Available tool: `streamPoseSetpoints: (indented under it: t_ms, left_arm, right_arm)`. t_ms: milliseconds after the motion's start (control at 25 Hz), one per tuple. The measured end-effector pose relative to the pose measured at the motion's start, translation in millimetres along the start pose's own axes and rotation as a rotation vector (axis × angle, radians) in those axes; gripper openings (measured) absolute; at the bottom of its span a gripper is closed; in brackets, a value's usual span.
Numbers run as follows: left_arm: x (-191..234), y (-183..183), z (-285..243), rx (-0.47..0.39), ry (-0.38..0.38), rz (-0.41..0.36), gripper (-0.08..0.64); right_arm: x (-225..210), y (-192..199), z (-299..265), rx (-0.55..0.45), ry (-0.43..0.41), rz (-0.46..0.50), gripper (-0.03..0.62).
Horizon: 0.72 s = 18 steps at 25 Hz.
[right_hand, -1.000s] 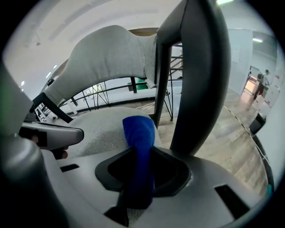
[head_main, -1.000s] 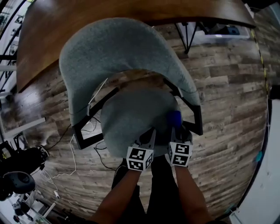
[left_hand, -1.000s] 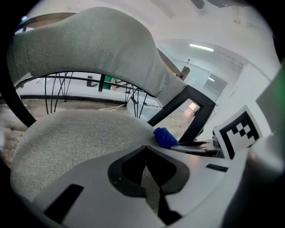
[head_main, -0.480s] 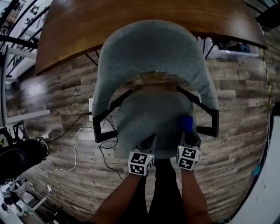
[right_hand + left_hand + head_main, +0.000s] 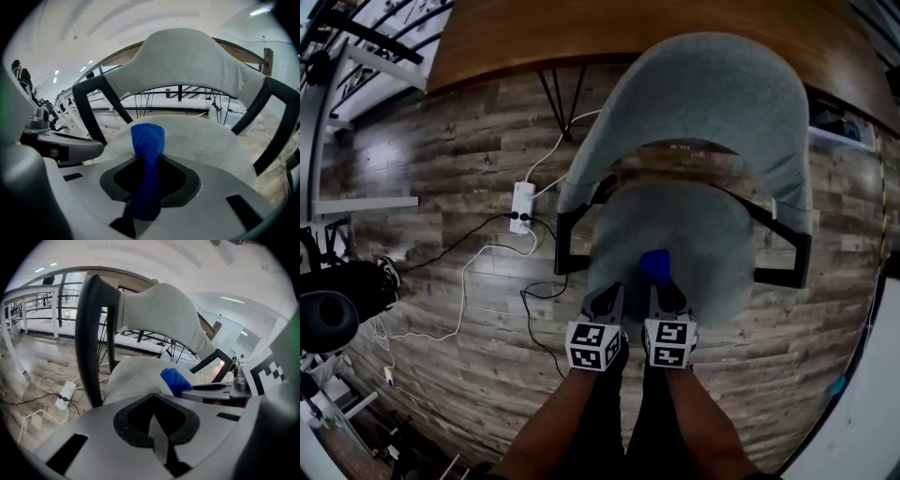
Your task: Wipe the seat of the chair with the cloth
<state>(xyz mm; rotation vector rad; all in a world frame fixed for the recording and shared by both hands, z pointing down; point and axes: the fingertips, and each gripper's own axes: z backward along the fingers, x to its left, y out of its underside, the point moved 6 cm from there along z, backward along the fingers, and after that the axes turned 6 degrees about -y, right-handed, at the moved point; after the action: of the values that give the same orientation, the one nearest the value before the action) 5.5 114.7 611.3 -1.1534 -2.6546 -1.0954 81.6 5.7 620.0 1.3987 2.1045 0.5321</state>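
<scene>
A grey padded chair stands under me, its seat [image 5: 703, 246] in front of a curved backrest [image 5: 703, 103]. My right gripper [image 5: 661, 289] is shut on a blue cloth [image 5: 654, 264], whose bunched end rests on the seat's front left part. In the right gripper view the cloth [image 5: 147, 140] runs up between the jaws of the right gripper [image 5: 147, 161] onto the seat [image 5: 206, 140]. Just left of it, at the seat's front edge, my left gripper [image 5: 605, 295] is shut and empty. From the left gripper view [image 5: 153, 399], the cloth [image 5: 174, 379] shows to its right.
Black armrest frames [image 5: 783, 248] flank the seat. A wooden table [image 5: 581, 33] stands beyond the backrest. A white power strip [image 5: 523, 204] and loose cables [image 5: 469, 272] lie on the plank floor at left. Dark equipment [image 5: 333, 314] sits at the far left.
My right gripper has carried the blue cloth from the seat's right front part leftwards, close beside the left gripper. The head view has shifted, so the chair now lies further right.
</scene>
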Motion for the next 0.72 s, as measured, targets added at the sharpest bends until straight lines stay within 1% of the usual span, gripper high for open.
streamPoseSetpoints:
  t_ms: [120,200,320,400,520,720]
  left_arm:
    - [27.0,7.4,13.5,0.0,-0.037,0.041,0.004]
    - [44.9,13.2,22.2,0.002,-0.07,0.078,0.003]
    - [67.2,23.0,35.6,-0.001,-0.109,0.124,0.004]
    - [80.1,27.6,41.7,-0.005,-0.118,0.143,0.004]
    - [95.6,31.3,46.1,-0.01,-0.127,0.156,0.003]
    - [102.2,34.9,46.5,-0.012,-0.129,0.141,0.004]
  right_arm:
    - [43.1,-5.2,-12.9,-0.003,-0.077,0.01,0.103]
    - [65.3,-3.1,-20.0,0.003,-0.107,0.005,0.103]
    - [87.0,0.9,-26.3,0.019,-0.149,-0.045,0.103]
    - [99.8,0.9,-32.4,0.024,-0.174,-0.056,0.103]
    - [113.4,2.8,-44.6,0.034,-0.189,-0.047,0.103]
    - [116.0,18.0,-58.8,0.062,-0.176,-0.091,0.103]
